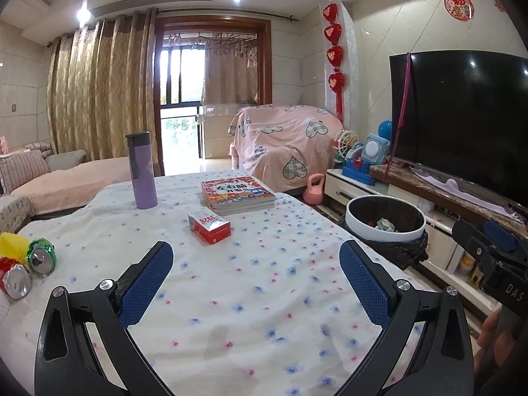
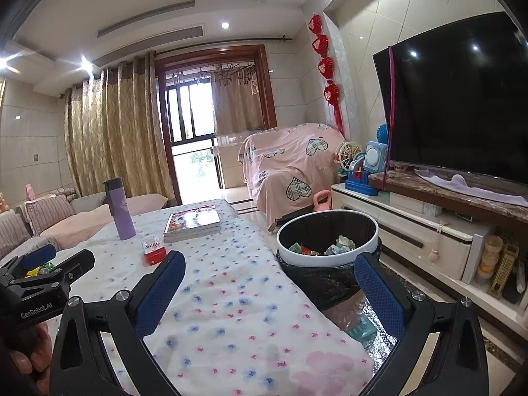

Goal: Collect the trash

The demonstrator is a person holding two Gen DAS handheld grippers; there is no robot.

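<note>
A round white-rimmed trash bin with a black liner stands on the floor right of the table; it shows closer in the right wrist view with crumpled wrappers inside. Shiny wrapped trash pieces, green and red, lie at the table's left edge. My left gripper is open and empty over the flowered tablecloth. My right gripper is open and empty above the table's right edge, just before the bin. Each gripper shows at the edge of the other's view.
A purple bottle, stacked books and a red-white box sit on the table. A TV on a low cabinet stands right, a pink-covered chair beyond, a sofa left.
</note>
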